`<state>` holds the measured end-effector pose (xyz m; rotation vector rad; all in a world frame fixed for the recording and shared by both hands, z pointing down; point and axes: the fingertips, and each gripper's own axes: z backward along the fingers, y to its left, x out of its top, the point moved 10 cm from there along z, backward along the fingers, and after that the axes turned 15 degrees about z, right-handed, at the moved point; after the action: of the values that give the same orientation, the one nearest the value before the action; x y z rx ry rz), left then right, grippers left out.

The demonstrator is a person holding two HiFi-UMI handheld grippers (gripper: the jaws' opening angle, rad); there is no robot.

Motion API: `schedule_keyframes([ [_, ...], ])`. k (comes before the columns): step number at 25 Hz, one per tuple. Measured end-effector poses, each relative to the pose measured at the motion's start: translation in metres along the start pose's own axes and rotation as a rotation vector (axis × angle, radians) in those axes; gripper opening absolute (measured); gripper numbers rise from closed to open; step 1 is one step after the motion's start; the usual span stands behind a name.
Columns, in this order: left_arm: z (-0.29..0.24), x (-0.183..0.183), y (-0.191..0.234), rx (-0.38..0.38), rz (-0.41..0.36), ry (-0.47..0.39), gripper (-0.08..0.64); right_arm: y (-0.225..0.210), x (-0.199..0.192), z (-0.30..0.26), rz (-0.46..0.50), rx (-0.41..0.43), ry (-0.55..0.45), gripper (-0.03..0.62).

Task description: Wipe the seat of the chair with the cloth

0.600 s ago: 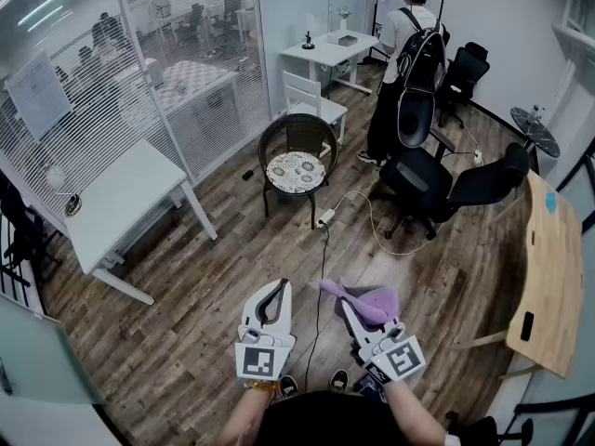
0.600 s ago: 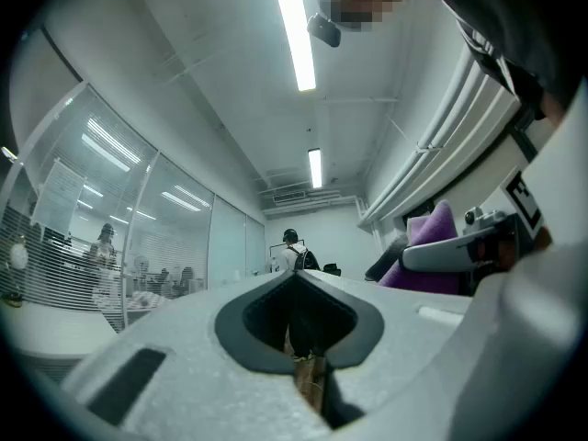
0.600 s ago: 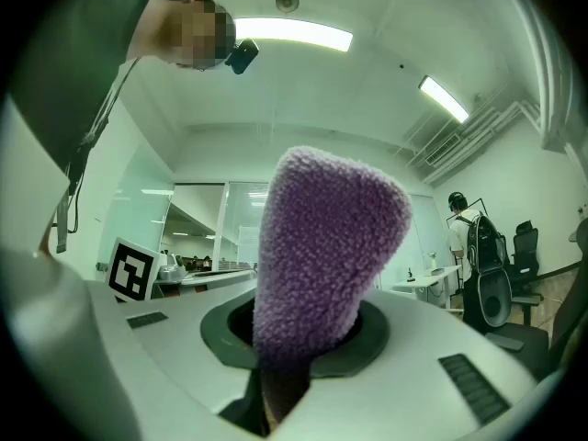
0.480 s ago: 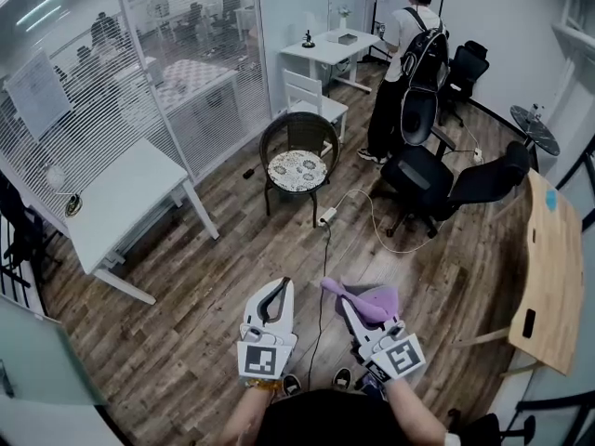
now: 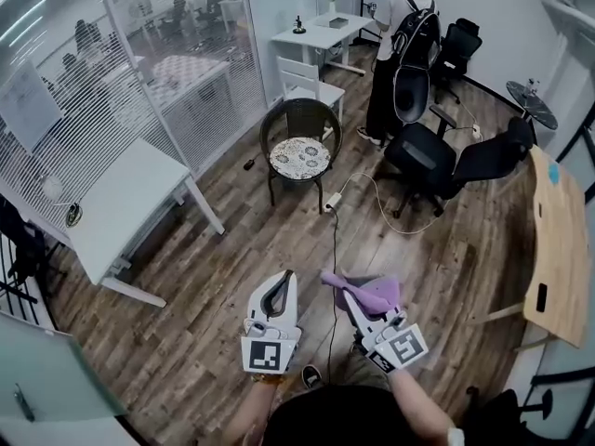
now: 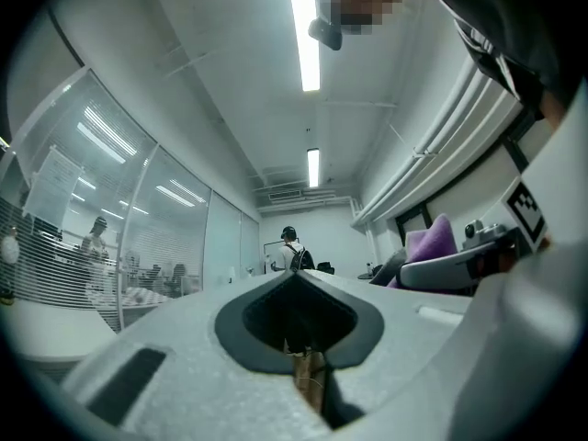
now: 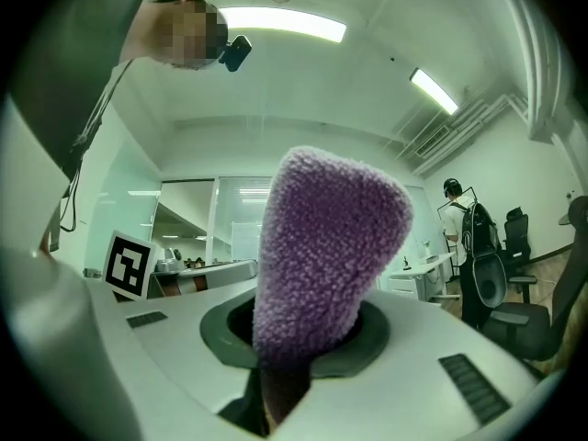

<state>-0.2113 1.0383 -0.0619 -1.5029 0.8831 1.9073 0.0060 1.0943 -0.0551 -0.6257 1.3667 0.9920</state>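
Now a nubby purple cloth [image 7: 326, 246] is pinched by the right gripper [image 5: 351, 295], while the left gripper [image 5: 280, 284] is pressed together, empty.

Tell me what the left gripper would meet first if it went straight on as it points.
The way looks free nearby. The shut left gripper aims toward the dark round wicker chair with patterned cushion, which it would probably meet first, though depth is unclear.

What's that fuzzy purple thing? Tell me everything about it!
It is a purple cloth, fluffy like looped microfibre, bunched up rather than spread flat. The right gripper pinches it between its jaws, and a rounded lump sticks out past them. It hangs in the air above the wooden floor; only the gripper touches it.
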Motion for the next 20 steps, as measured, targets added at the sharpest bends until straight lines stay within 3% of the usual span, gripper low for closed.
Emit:
schedule_keyframes([
  [7,-0.034,-0.018,0.02,0.028,-0.021,0.038,0.017,-0.033,-0.037,-0.031,-0.019,0.013,0.053,0.081],
  [12,-0.108,-0.033,0.024,0.055,-0.032,0.076,0.017,-0.104,-0.063,-0.068,-0.054,0.012,0.065,0.08],
  [20,-0.213,-0.064,0.018,0.102,-0.036,0.151,0.017,-0.21,-0.105,-0.117,-0.129,0.108,0.064,0.08],
])
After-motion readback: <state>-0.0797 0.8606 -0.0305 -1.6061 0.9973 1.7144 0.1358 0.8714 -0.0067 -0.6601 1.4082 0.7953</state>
